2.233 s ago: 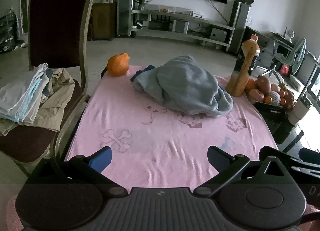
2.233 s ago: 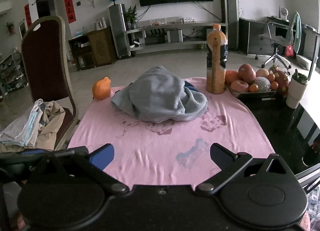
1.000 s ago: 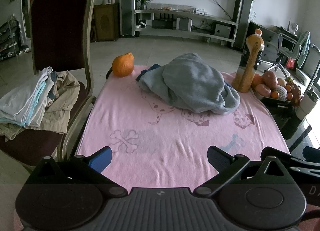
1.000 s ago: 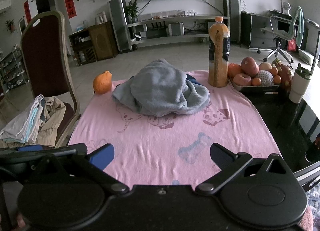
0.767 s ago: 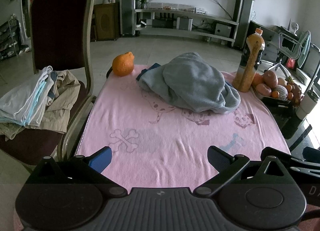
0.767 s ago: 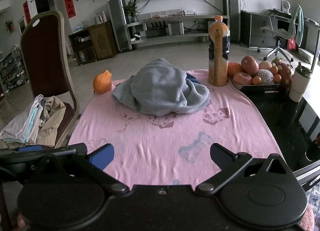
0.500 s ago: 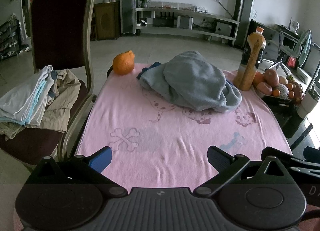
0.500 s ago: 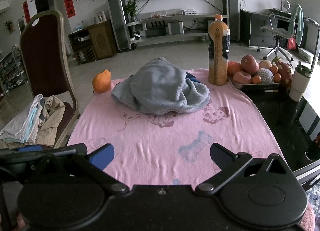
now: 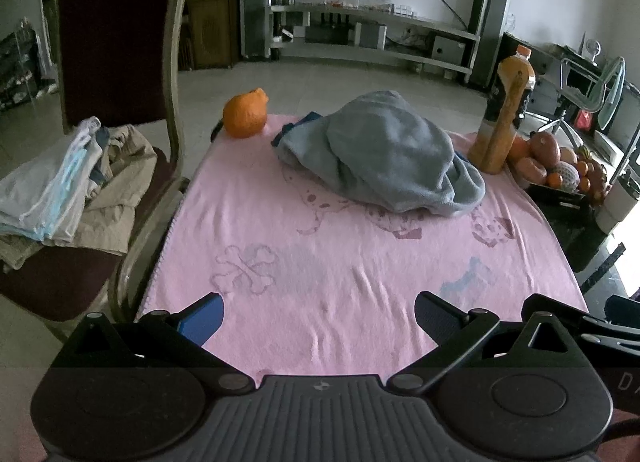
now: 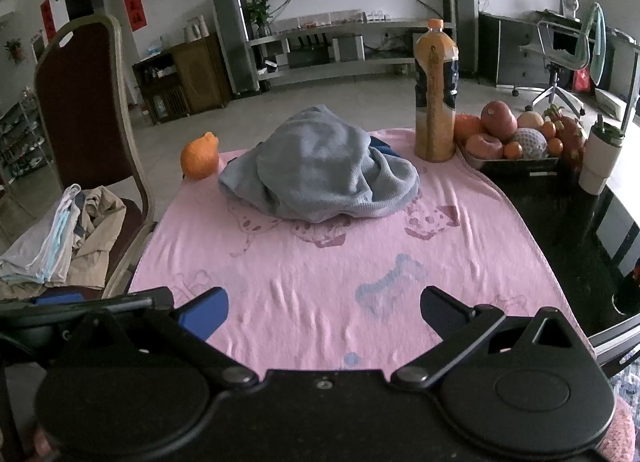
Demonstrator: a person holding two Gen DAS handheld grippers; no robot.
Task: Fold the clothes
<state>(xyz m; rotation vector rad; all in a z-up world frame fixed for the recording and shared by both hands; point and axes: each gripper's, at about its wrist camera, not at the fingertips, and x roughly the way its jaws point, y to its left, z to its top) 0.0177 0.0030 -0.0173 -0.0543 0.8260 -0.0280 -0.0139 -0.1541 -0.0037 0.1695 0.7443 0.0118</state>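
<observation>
Above pink cloth (image 9: 320, 262), left gripper (image 9: 318, 320), right gripper (image 10: 324, 312): fingers spread wide, empty.

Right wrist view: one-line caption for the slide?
Open right hand-held gripper over the pink cloth, facing a crumpled grey garment, with juice bottle and fruit tray beyond.

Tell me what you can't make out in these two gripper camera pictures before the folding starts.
- Blue garment: mostly buried under the grey garment in both views.
- Folded pile on the chair: left wrist view, cut off by the left edge.
- Bottle label: too small to read.
- Fruit tray: back fruits hidden by front ones.
</observation>
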